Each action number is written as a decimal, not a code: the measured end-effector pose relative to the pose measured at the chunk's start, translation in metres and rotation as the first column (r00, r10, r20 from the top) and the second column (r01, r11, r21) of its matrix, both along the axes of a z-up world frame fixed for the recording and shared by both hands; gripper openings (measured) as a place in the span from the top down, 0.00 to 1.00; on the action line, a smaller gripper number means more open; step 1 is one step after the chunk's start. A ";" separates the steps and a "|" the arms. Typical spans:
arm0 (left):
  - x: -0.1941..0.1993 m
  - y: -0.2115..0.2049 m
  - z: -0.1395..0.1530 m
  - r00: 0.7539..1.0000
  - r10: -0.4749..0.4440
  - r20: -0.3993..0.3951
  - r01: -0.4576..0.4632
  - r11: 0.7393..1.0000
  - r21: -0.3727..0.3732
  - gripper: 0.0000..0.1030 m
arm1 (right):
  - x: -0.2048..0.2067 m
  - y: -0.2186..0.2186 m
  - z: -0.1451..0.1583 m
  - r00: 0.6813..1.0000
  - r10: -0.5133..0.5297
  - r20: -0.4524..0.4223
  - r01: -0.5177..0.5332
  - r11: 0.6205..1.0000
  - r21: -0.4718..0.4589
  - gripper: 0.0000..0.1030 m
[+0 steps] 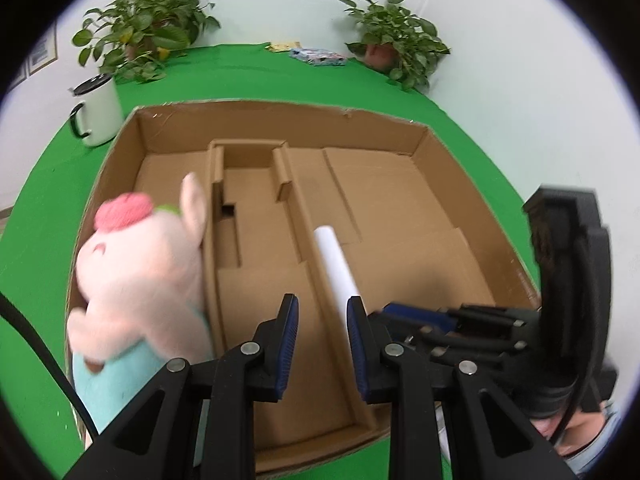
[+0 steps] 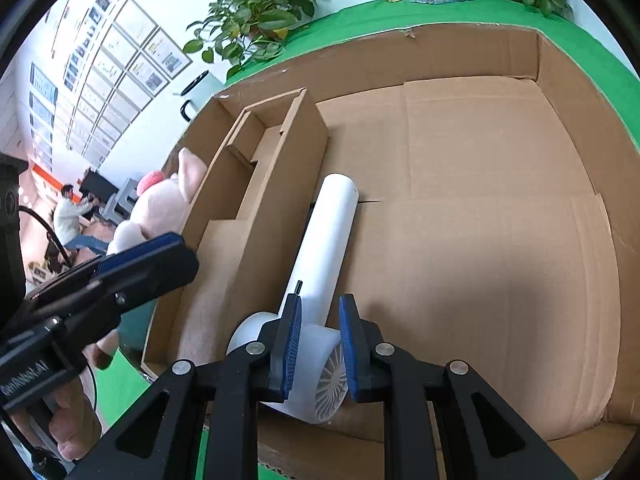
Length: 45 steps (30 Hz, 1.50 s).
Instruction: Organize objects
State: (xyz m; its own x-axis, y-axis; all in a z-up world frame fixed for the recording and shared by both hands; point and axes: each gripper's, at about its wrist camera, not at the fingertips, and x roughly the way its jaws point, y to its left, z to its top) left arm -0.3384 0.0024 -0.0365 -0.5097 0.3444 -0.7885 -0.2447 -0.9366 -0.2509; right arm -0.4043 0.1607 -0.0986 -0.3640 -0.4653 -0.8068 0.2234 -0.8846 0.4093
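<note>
A shallow cardboard box point(image 1: 280, 114) with inner dividers lies on the green table. A pink plush pig point(image 1: 140, 264) in a teal outfit sits in its left compartment; it also shows in the right wrist view point(image 2: 164, 204). A white handheld fan point(image 2: 324, 248) lies on the box floor beside the divider; its handle shows in the left wrist view point(image 1: 336, 268). My right gripper point(image 2: 320, 344) is shut on the fan's round head. My left gripper point(image 1: 322, 344) is open and empty above the box's near part, right of the pig.
A white enamel mug point(image 1: 100, 112) stands left of the box. Two potted plants point(image 1: 148, 32) point(image 1: 396, 40) and a flat packet point(image 1: 318, 56) sit at the table's far edge. The box's right compartment point(image 2: 480, 220) is wide bare cardboard.
</note>
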 end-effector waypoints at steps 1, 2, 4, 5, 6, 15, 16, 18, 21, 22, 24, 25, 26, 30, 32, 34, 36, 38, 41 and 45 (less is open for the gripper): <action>0.003 -0.003 -0.002 1.000 0.004 0.003 -0.004 1.000 -0.005 0.77 | 0.000 -0.002 0.001 1.000 0.004 -0.003 -0.004 1.000 0.013 0.83; 0.007 -0.005 -0.005 1.000 0.009 0.004 -0.009 1.000 -0.010 0.77 | 0.001 -0.003 0.002 1.000 0.005 -0.004 -0.005 1.000 0.018 0.83; 0.014 -0.009 -0.009 1.000 0.008 0.001 -0.008 1.000 -0.013 0.77 | 0.002 -0.003 0.002 1.000 0.005 -0.004 -0.005 1.000 0.019 0.82; 0.018 -0.009 -0.009 1.000 0.010 -0.005 -0.010 1.000 -0.014 0.77 | 0.003 -0.002 0.002 1.000 0.003 -0.004 -0.003 1.000 0.015 0.82; 0.022 -0.011 -0.009 1.000 0.012 -0.010 -0.012 1.000 -0.016 0.77 | 0.005 -0.002 0.002 1.000 0.003 -0.004 -0.003 1.000 0.012 0.82; 0.042 -0.015 -0.026 0.998 0.059 -0.034 -0.060 0.997 -0.039 0.77 | 0.063 0.001 0.041 0.944 -0.055 -0.327 0.096 0.989 0.112 0.02; 0.043 -0.015 -0.030 0.998 0.063 -0.028 -0.064 0.997 -0.039 0.77 | 0.077 0.004 0.045 0.926 -0.056 -0.374 0.108 0.987 0.119 0.01; 0.049 -0.015 -0.031 0.996 0.076 -0.051 -0.078 0.996 -0.037 0.77 | 0.105 0.010 0.049 0.897 -0.056 -0.438 0.135 0.979 0.153 0.01; 0.051 -0.014 -0.033 0.993 0.112 -0.037 -0.112 0.993 -0.021 0.77 | 0.137 0.021 0.046 0.875 -0.084 -0.477 0.189 0.966 0.176 0.01; 0.053 -0.014 -0.034 0.992 0.122 -0.037 -0.123 0.992 -0.023 0.77 | 0.144 0.023 0.045 0.872 -0.094 -0.481 0.204 0.962 0.181 0.01; 0.056 -0.010 -0.034 0.990 0.127 -0.054 -0.130 0.990 -0.050 0.77 | 0.159 0.028 0.042 0.867 -0.104 -0.487 0.220 0.957 0.189 0.01; 0.058 -0.008 -0.034 0.989 0.134 -0.060 -0.138 0.988 -0.067 0.77 | 0.163 0.033 0.040 0.867 -0.099 -0.488 0.216 0.957 0.191 0.01; 0.059 -0.006 -0.034 0.987 0.146 -0.062 -0.151 0.985 -0.084 0.77 | 0.167 0.034 0.039 0.867 -0.094 -0.489 0.213 0.957 0.195 0.01; 0.062 -0.005 -0.034 0.983 0.177 -0.057 -0.182 0.978 -0.100 0.77 | 0.183 0.033 0.036 0.860 -0.078 -0.504 0.211 0.954 0.212 0.01; 0.062 -0.005 -0.034 0.980 0.189 -0.056 -0.194 0.975 -0.105 0.77 | 0.189 0.033 0.036 0.858 -0.071 -0.509 0.202 0.957 0.207 0.01; 0.065 -0.004 -0.034 0.980 0.186 -0.064 -0.192 0.975 -0.110 0.76 | 0.193 0.032 0.036 0.856 -0.056 -0.514 0.184 0.962 0.201 0.01; 0.072 -0.002 -0.031 0.976 0.186 -0.114 -0.201 0.970 -0.136 0.75 | 0.198 0.033 0.036 0.856 -0.045 -0.516 0.168 0.967 0.193 0.01; 0.083 0.005 -0.027 0.965 0.190 -0.181 -0.222 0.959 -0.176 0.65 | 0.206 0.033 0.038 0.849 -0.038 -0.527 0.153 0.972 0.176 0.01; 0.109 0.012 -0.013 0.929 0.182 -0.322 -0.252 0.948 -0.192 0.38 | 0.221 0.032 0.044 0.812 -0.033 -0.583 0.157 0.974 0.164 0.01; 0.153 0.018 0.008 0.833 0.199 -0.516 -0.327 0.930 -0.170 0.22 | 0.238 0.030 0.052 0.778 -0.024 -0.628 0.146 0.979 0.143 0.00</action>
State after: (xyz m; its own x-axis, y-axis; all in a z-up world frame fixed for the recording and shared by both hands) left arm -0.1858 0.0204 -0.0284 -0.8890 -0.0256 -0.4573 -0.0097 -0.9972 0.0747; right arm -0.1664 0.1906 -0.0471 -0.8440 -0.2831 -0.4555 0.2949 -0.9544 0.0467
